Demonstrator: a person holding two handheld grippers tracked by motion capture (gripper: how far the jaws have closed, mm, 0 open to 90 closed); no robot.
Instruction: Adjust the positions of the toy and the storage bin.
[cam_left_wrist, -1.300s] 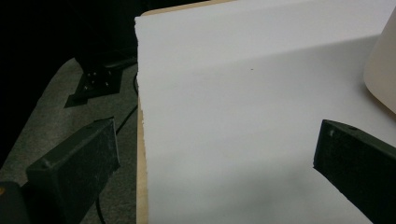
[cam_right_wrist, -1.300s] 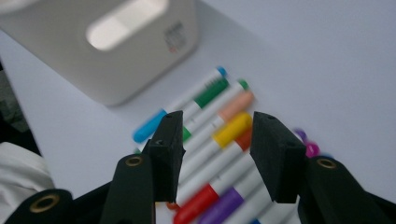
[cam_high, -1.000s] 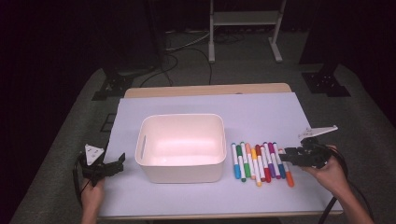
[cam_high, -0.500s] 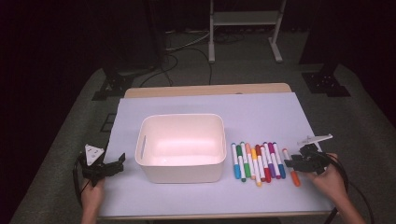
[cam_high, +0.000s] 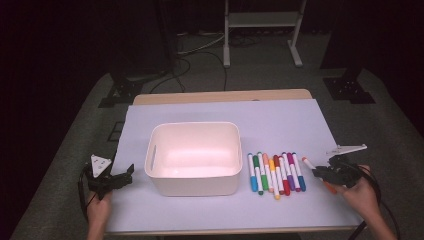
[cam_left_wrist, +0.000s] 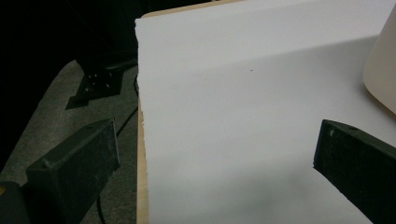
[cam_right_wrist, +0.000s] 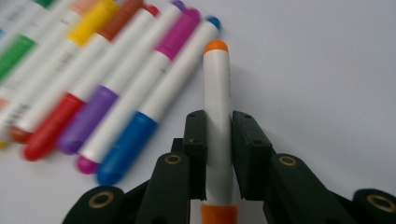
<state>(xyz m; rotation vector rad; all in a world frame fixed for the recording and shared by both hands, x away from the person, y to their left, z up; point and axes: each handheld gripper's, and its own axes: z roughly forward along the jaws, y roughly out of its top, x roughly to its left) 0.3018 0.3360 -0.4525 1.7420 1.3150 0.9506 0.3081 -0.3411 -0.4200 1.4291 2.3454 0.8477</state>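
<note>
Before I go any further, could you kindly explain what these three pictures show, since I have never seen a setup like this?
No robot is here: a person holds a two-jaw claw in each hand. The high view looks down on the table from above the person's side. The other two come from small cameras riding on each claw, looking along its black jaws.

On the table stand a white bin and a row of coloured markers.

The right claw has just been closing and now grips an orange marker, beside the row. The left claw is open with nothing between its jaws, near the table's left edge, the bin's wall off to one side.
</note>
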